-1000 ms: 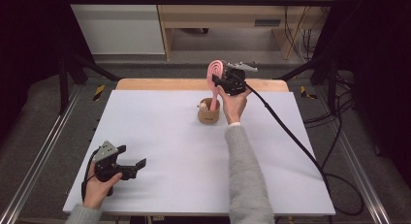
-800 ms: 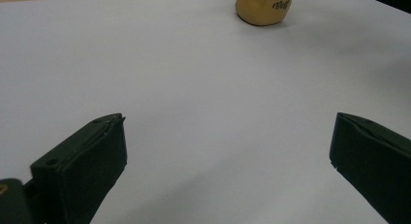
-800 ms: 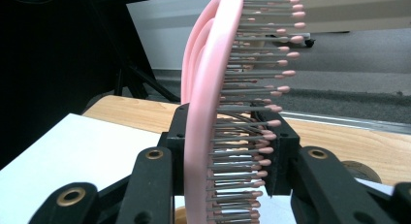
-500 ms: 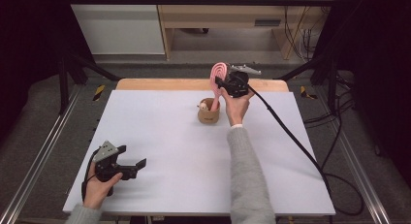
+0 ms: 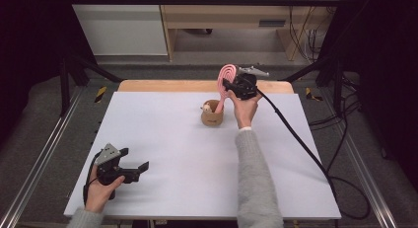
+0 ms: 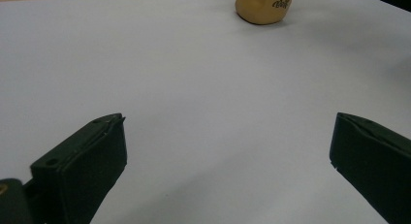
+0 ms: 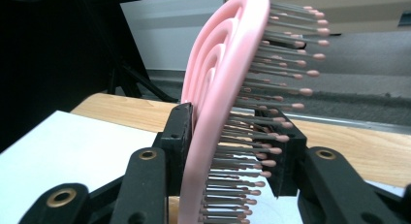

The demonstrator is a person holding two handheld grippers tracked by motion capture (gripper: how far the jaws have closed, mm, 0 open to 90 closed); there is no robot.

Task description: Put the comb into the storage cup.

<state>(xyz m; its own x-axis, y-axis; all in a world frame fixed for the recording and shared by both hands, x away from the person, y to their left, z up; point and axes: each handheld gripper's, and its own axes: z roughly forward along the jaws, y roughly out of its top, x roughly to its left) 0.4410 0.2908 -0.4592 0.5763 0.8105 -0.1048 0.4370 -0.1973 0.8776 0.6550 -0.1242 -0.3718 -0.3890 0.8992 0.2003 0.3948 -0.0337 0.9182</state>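
Parked low over the white table at the near left: left gripper, jaws spread wide and empty, out of the way with no job yet. Farther right, tan cup upright as a holder, handle of the pink hairbrush down inside. Pinched across the brush head, back to bristles, by the right gripper — jaws just easing open, seemingly to leave it standing.

The high view looks forward and down on the whole tabletop from above its near edge. The left claw view sits low on the tabletop, facing the tan cup, which the high view shares. The right claw view rides above the cup, close against the pink brush.
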